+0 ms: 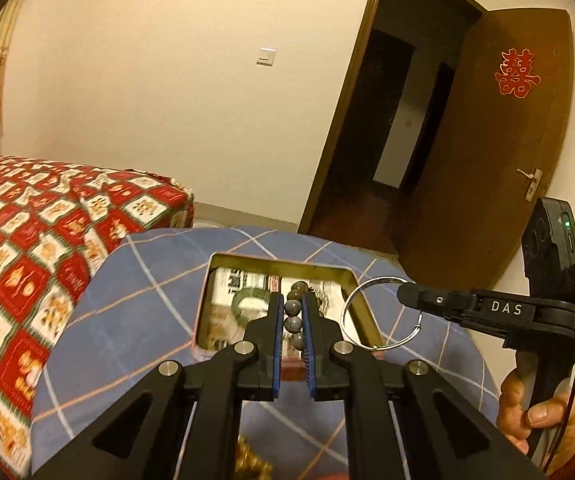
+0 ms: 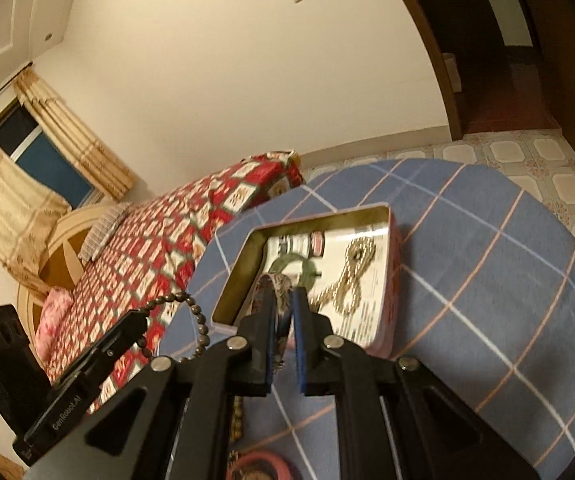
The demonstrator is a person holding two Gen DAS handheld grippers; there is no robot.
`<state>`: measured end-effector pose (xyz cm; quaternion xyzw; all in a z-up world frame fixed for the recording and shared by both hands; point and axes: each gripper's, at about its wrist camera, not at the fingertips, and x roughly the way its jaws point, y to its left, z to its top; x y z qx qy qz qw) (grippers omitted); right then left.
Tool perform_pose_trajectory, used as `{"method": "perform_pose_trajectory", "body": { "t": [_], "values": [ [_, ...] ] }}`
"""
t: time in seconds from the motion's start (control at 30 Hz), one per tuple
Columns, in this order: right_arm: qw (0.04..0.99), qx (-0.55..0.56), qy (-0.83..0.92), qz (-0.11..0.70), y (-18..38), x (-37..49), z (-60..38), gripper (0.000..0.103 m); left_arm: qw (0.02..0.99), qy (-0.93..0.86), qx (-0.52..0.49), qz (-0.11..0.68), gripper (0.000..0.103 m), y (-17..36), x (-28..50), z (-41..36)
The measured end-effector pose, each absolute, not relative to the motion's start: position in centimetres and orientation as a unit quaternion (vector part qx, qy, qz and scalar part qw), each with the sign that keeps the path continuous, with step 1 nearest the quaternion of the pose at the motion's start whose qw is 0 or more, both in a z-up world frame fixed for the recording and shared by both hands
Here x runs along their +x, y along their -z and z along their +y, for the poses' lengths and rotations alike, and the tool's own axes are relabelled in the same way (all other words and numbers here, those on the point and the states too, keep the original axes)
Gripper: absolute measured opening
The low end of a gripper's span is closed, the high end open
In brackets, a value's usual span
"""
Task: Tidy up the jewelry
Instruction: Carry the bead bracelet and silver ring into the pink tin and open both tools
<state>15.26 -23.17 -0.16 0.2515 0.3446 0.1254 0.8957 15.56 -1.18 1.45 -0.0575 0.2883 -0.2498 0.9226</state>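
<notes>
My left gripper (image 1: pixel 291 300) is shut on a bracelet of grey-brown beads (image 1: pixel 292 307), held above an open tin box (image 1: pixel 279 264). Inside the tin lie a green jade bangle (image 1: pixel 251 300) and a gold chain (image 2: pixel 347 280). My right gripper (image 2: pixel 285 300) is shut on a patterned silver bangle (image 2: pixel 271 280) over the tin's near end (image 2: pixel 319 219). In the left wrist view the right gripper (image 1: pixel 407 294) comes in from the right with the silver bangle (image 1: pixel 381 279) hanging from its tips. In the right wrist view the left gripper (image 2: pixel 139 322) shows at the left with the bead bracelet (image 2: pixel 197 316) dangling.
The tin sits on a round table under a blue plaid cloth (image 1: pixel 147 300). A bed with a red patterned cover (image 1: pixel 27 240) stands to the left. A brown door (image 1: pixel 487 140) is open behind. Gold beads (image 1: pixel 247 460) and a pink round item (image 2: pixel 255 464) lie near the table's front edge.
</notes>
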Motion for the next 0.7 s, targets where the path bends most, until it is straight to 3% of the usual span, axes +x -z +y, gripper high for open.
{"method": "perform_pose_trajectory", "body": {
  "t": [0.7],
  "values": [
    [0.88, 0.245, -0.105, 0.394, 5.2, 23.1, -23.6, 0.011, 0.907, 0.245, -0.045, 0.339, 0.008, 3.6, 24.5, -4.8]
  ]
}}
